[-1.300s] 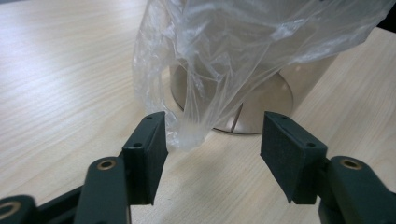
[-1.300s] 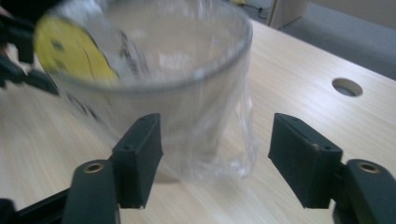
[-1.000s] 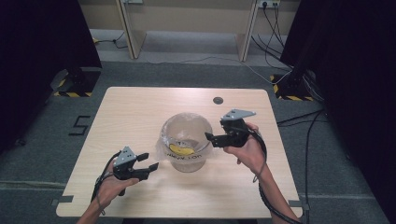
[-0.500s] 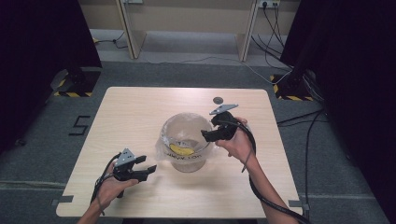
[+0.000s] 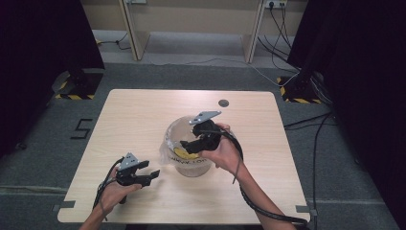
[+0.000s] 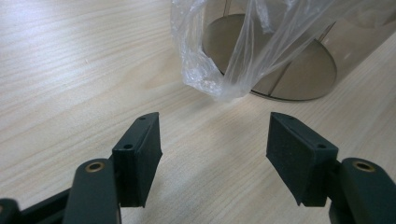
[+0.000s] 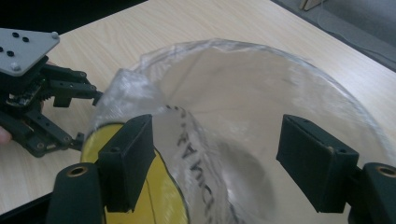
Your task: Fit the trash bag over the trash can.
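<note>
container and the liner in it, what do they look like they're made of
Container: likely clear rigid plastic, smooth and glossy; the tabletop shows through its wall. Liner: thin clear plastic film, a bag by the look of it; it crinkles, catches light and hangs limp over the rim.

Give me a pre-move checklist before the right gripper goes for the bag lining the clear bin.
1. Right gripper jaws open, nothing between the pads: ok.
2. Right gripper over the mouth of the clear bin: ok, seen in the high view.
3. Plastic bag edge within reach: ok; a loose flap hangs down the bin's outside wall, ahead of the left gripper.
4. Left gripper open and empty, low over the table: ok.
5. Yellow item lies inside the bag: ok; what it is, cannot tell.
6. Bin steadied against tipping: not ok, neither gripper holds it.
</note>
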Motion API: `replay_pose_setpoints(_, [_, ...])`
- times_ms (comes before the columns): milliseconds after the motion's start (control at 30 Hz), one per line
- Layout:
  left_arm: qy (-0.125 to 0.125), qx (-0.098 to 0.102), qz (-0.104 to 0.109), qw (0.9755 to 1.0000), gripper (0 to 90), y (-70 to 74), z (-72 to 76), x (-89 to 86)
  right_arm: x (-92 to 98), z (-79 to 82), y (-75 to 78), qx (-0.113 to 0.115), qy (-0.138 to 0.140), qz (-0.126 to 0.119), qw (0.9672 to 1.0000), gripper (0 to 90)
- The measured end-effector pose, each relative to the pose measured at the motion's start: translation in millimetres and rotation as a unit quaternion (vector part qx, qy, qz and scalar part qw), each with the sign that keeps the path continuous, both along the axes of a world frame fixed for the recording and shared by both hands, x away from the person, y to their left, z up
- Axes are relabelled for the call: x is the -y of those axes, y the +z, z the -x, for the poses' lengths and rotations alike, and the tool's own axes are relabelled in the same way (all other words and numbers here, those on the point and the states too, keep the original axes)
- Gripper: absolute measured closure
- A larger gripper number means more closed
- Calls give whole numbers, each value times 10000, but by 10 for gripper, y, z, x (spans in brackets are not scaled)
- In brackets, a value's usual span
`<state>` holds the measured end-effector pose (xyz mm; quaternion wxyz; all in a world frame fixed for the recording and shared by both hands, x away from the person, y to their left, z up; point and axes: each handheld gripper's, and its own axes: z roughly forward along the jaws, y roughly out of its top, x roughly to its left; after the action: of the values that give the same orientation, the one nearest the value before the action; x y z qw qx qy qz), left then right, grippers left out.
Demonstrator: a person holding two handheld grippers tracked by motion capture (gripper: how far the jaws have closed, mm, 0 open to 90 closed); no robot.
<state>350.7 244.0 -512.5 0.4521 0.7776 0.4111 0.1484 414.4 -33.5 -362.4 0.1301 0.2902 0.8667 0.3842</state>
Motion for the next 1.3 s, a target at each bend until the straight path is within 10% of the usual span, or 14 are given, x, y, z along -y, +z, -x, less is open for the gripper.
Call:
replay_pose_setpoints(500, [-38,-9,-35,10000,347,-5,8,10,-300,-10,-176,-440,134,409,9981,330])
replay_pose_setpoints(700, [-11,-15,-87,10000,346,-11,4,0,-161,-44,-125,-473,36,113,9988,309])
replay_pose_setpoints(1300, [23,-83,-181,9998,336,-38,-10,-6,173,-70,-254,-711,52,903,9934,294])
